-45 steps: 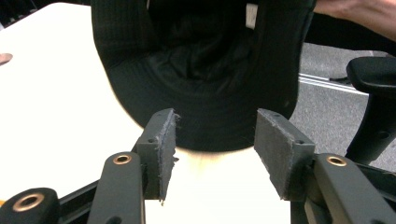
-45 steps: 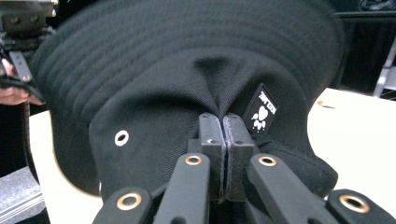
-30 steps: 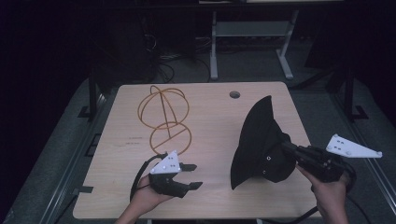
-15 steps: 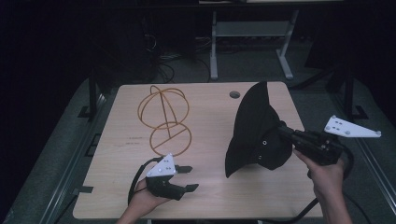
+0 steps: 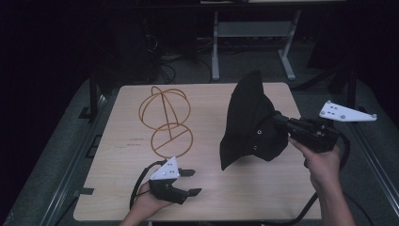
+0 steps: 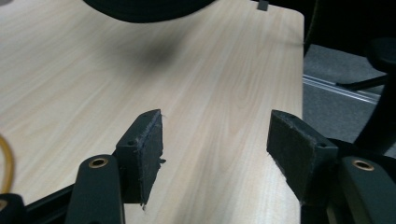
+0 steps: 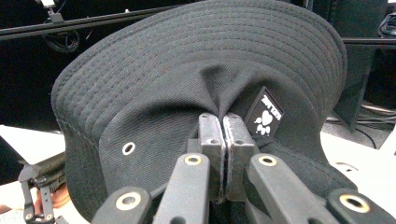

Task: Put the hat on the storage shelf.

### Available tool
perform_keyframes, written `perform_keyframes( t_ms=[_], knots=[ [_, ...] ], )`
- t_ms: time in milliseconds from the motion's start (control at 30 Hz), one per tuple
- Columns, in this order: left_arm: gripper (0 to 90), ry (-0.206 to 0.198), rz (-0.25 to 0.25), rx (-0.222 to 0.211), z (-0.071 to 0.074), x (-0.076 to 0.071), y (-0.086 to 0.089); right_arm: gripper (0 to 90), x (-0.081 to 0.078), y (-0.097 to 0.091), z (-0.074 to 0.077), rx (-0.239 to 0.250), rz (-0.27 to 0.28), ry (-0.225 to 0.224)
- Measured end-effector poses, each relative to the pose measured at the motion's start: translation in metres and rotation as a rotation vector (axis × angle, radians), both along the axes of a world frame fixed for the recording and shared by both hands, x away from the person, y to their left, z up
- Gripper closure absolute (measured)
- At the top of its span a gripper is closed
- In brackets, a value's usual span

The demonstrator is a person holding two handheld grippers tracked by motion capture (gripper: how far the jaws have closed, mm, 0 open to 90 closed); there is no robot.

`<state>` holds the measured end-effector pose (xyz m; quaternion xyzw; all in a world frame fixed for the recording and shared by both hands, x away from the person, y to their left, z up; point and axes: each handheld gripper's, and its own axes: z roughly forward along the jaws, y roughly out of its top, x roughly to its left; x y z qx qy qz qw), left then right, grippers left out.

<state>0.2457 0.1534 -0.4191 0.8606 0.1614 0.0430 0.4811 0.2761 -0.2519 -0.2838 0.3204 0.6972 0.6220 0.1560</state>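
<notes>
A black bucket hat (image 5: 251, 122) hangs tilted above the right half of the wooden table (image 5: 211, 197). My right gripper (image 5: 276, 120) is shut on a pinch of its crown fabric. In the right gripper view the pads (image 7: 212, 135) squeeze the cloth of the hat (image 7: 187, 70) beside a small paw-print label. An orange wire hat stand (image 5: 166, 123) stands upright on the table's left half. My left gripper (image 5: 194, 181) rests near the front edge, in front of the stand. Its jaws have just been opening, and only bare tabletop lies between them (image 6: 215, 135).
A grey metal frame (image 5: 254, 33) and loose cables lie on the dark floor behind the table. Bare wood stretches between the stand and the hat. A curve of the orange wire (image 6: 7, 158) shows at the left edge of the left gripper view.
My right gripper has lifted the hat higher and carried it a little toward the back of the table. The left gripper's jaws have spread slightly, and that hand has stayed put.
</notes>
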Motion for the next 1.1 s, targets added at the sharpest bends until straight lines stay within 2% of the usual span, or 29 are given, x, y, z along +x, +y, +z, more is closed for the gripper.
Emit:
perform_keyframes(
  t_ms=[267, 467, 867, 1100],
  knots=[
    [27.4, 0.008, 0.022, 0.002, -0.005, 0.002, 0.004, 88.1, 0.010, 0.011, 0.006, -0.004, 0.015, 0.007],
    [24.7, -0.007, 0.037, 0.012, -0.005, 0.004, 0.007, 88.1, 0.017, 0.018, 0.013, 0.005, 0.024, 0.000],
    [23.1, 0.007, 0.048, 0.008, -0.008, 0.005, 0.012, 88.1, 0.035, 0.043, 0.031, -0.005, 0.055, -0.005],
    [23.0, -0.001, 0.050, 0.007, -0.008, 0.005, 0.014, 88.0, 0.043, 0.054, 0.040, 0.000, 0.070, -0.013]
  ],
)
